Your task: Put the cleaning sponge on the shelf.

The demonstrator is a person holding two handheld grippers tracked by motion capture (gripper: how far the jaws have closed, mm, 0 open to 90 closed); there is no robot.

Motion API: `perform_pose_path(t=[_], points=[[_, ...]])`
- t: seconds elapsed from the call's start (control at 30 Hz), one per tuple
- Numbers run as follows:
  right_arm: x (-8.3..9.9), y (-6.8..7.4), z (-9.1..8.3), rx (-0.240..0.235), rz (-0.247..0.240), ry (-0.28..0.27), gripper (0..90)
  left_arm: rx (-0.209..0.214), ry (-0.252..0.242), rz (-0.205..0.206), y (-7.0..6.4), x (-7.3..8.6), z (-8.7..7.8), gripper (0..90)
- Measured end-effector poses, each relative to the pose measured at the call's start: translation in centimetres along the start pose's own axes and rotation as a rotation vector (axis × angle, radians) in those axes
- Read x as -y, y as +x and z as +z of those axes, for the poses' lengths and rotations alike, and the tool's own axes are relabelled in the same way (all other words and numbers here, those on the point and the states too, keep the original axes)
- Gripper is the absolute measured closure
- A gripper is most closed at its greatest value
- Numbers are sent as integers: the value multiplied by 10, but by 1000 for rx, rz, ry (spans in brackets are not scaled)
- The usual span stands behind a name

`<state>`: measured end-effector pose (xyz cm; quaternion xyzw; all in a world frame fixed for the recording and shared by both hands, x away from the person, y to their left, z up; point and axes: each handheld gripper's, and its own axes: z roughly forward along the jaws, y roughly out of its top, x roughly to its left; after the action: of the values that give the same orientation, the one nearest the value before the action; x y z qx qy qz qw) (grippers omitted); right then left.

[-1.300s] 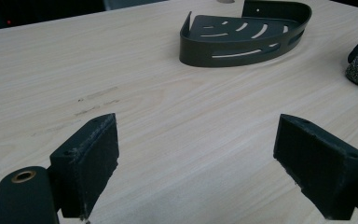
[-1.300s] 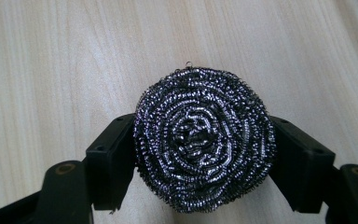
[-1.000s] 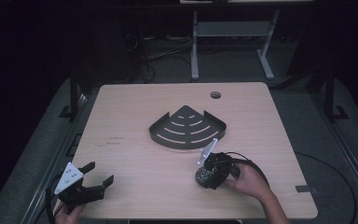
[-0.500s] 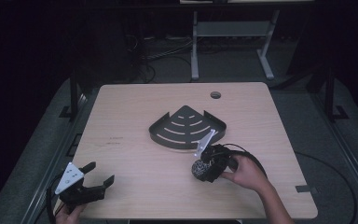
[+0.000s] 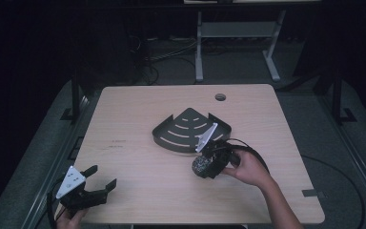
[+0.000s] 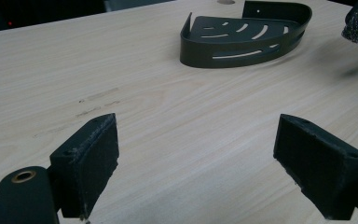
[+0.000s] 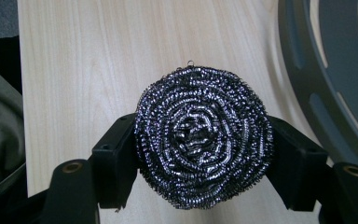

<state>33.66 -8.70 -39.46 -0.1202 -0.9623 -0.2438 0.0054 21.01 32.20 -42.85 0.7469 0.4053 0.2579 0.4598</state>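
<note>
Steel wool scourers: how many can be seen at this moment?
1. The steel wool scourer sits clamped between the right gripper's jaws, just in front of the black corner tray.

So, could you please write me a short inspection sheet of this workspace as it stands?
Surface: light wood table, faint scuff marks at its left, round hole near the far edge.
Job's things: steel wool scourer; dark slotted corner shelf, flat on the table, nothing in it.
Clutter: nothing seen.
Grippers: right gripper shut on the scourer, beside the shelf; left gripper open, at the near left corner, holding nothing.
Cables: black cable loops from the right gripper.
Surroundings: dark room, grey metal stand and floor cables behind the table.
</note>
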Motion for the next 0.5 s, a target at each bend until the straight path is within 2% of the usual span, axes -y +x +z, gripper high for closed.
perform_pose_path(t=[0.27, 0.5], points=[[-12, 0, -7, 12, -29, -4, 317, 2, 0, 2, 0, 0, 0, 133], [-19, -3, -6, -1, -24, -9, 317, 3, -1, 5, -1, 0, 0, 133]])
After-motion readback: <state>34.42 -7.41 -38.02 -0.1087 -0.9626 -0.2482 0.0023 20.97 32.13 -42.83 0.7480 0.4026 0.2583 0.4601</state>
